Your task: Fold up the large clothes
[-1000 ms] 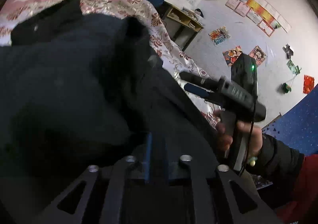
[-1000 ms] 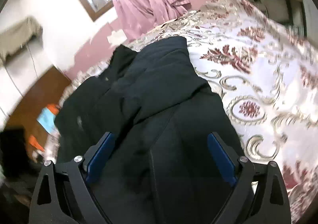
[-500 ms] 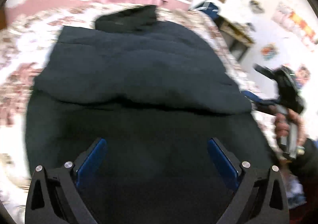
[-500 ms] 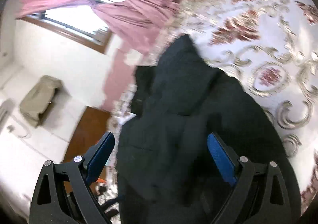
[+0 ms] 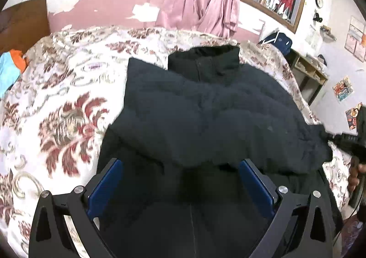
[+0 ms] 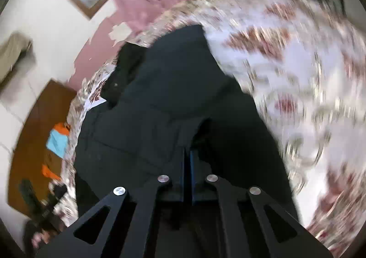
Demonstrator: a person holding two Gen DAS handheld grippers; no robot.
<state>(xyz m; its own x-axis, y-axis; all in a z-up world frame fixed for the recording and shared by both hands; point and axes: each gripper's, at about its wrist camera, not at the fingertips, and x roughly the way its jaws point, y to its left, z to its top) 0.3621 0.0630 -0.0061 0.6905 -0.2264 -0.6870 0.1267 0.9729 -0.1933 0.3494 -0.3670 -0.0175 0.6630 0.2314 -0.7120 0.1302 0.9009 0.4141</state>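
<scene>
Black padded jacket (image 5: 205,116) lies folded across; left hand-held gripper (image 5: 180,180) released, right hand-held gripper (image 6: 188,164) pinches its fabric.

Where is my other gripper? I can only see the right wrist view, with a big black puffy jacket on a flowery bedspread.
Observer: The left gripper hovers over the big black puffy jacket. Its jaws have just been opening and stand wide, gripping nothing.
Operator: Did my right one grab it?
Observer: The left wrist view shows jacket cloth stretched sideways to the right gripper, whose jaws have just been closing on it.
</scene>
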